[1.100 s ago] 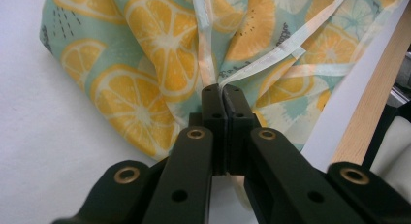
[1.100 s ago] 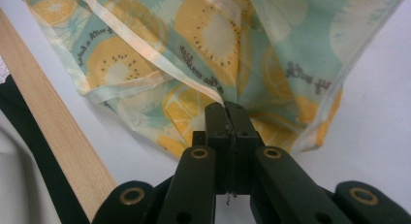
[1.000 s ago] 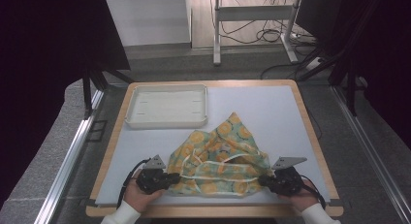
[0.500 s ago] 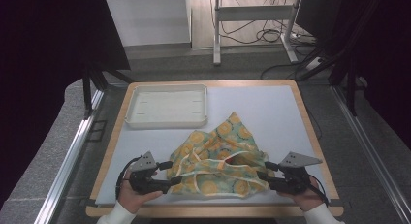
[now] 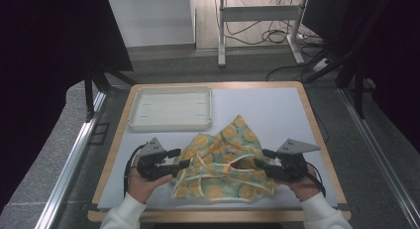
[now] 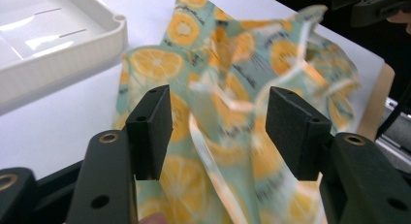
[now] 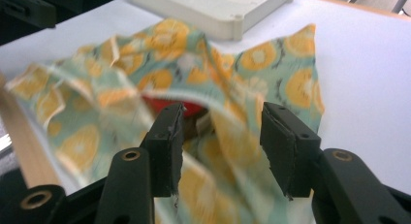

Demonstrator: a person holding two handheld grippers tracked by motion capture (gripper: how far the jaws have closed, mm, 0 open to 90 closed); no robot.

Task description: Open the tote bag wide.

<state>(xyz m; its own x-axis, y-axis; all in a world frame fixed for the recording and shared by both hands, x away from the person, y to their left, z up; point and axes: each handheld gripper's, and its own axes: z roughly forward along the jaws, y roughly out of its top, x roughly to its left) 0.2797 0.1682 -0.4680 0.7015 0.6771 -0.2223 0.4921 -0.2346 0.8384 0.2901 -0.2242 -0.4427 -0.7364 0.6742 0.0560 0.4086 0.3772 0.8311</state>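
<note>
White table top (image 5: 277, 105) with a wooden rim, grey floor and cable-strewn stand legs beyond. An orange-print cloth (image 5: 223, 162) lies crumpled on the near half of the table, between my two hands. A shallow white tray (image 5: 171, 108) sits at the far left, just beyond the cloth and apart from it.

High view: my left gripper (image 5: 177, 158) points in at the cloth's left edge, my right gripper (image 5: 262, 159) at its right edge; both are lifted a little off the table. Whether fabric sits between the jaws I cannot tell from here.

Left gripper view: my jaws stand spread and have just been closing a little. The cloth (image 6: 232, 103) lies past them, no pad pressing on it. The tray's corner (image 6: 58, 49) shows at upper left.

Right gripper view: my jaws are spread, having just opened, with cloth (image 7: 203, 83) beyond the gap, not pinched. This view alone shows a red patch (image 7: 165, 102) under a raised fold.
</note>
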